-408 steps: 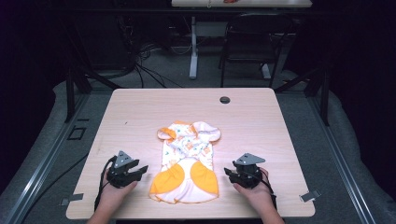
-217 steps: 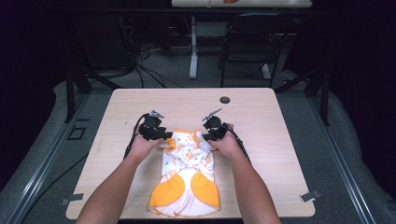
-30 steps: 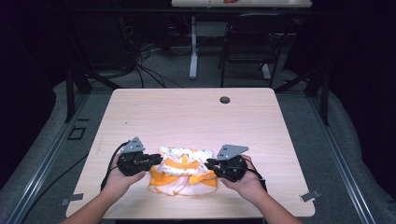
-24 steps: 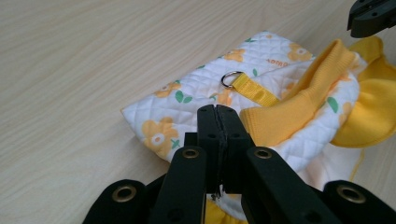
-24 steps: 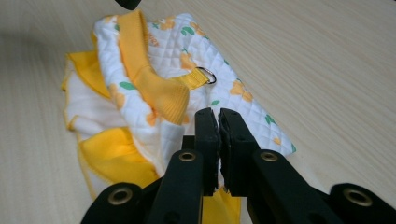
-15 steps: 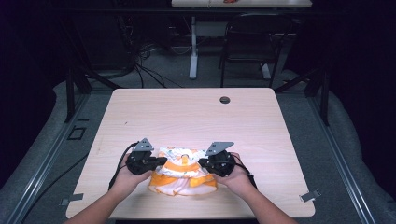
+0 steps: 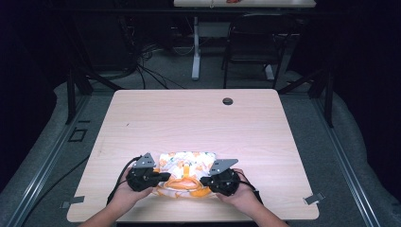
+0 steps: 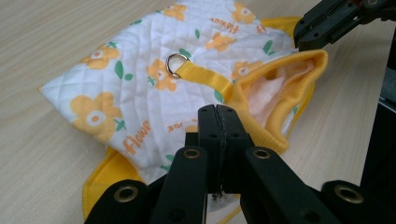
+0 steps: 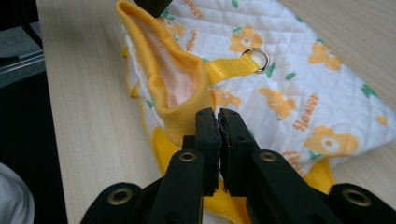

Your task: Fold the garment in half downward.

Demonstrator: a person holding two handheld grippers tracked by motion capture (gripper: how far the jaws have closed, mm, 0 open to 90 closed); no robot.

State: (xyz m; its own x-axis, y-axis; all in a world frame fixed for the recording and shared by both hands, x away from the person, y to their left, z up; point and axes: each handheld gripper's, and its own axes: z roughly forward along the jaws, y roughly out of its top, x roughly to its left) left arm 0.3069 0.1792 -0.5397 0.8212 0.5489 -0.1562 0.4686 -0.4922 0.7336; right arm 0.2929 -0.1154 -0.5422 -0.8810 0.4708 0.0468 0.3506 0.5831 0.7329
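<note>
**Pet vest pinched at its near edge between two grippers**

The pet vest (image 7: pixel 186 172) lies folded near the table's (image 7: pixel 198 118) front edge, directly between the tongs. The left gripper (image 8: pixel 217 122) has just clamped its jaws on the yellow ribbed hem (image 8: pixel 261 135); the right gripper (image 9: pixel 218 125) has just closed too, pinching that same hem (image 9: pixel 182 122) from the opposite side. Beyond the jaws spreads the white quilted panel with orange flowers, a metal D-ring (image 8: pixel 176 65) on a yellow strap lying flat on top. Compared with thirteen seconds ago, the vest is no longer spread full length: it is now a short, wide bundle, and both hands have closed in on it.
</note>
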